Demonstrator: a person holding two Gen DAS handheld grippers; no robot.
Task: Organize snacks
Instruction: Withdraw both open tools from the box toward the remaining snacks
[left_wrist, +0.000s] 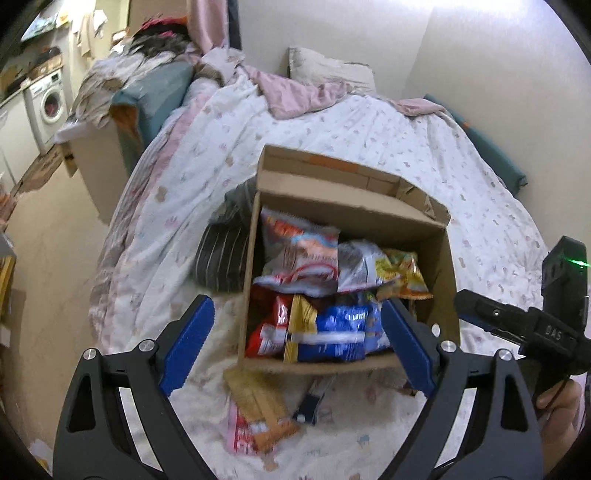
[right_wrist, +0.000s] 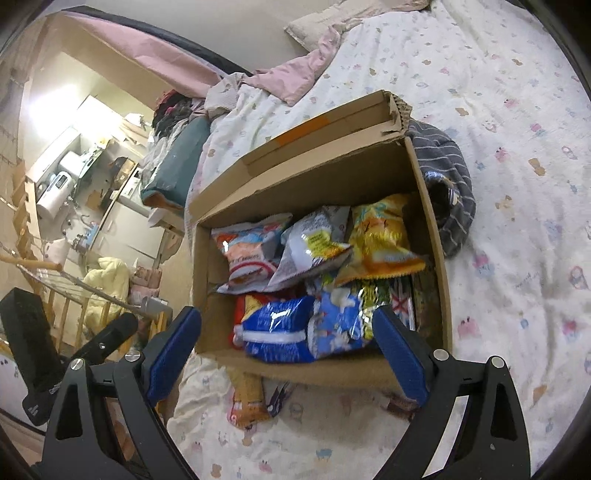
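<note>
An open cardboard box (left_wrist: 439, 266) (right_wrist: 430, 206) stands on the bed and holds several snack bags: a blue bag (left_wrist: 336, 332) (right_wrist: 277, 328), a red bag (left_wrist: 267, 328), a white-and-red bag (left_wrist: 299, 254) (right_wrist: 247, 251), a silver bag (right_wrist: 314, 247) and a yellow bag (left_wrist: 400, 273) (right_wrist: 380, 236). A tan snack pack (left_wrist: 258, 410) (right_wrist: 247, 398) and a small dark pack (left_wrist: 312, 402) lie on the sheet in front of the box. My left gripper (left_wrist: 297, 343) is open and empty above the box's near edge. My right gripper (right_wrist: 286, 354) is open and empty there too.
The bed's patterned sheet (left_wrist: 369, 129) (right_wrist: 517, 184) surrounds the box. A dark striped cloth (left_wrist: 221, 258) (right_wrist: 450, 177) lies against the box. Pink bedding and a pillow (left_wrist: 328, 70) are at the bed's head. The floor and a washing machine (left_wrist: 46, 107) are to the left.
</note>
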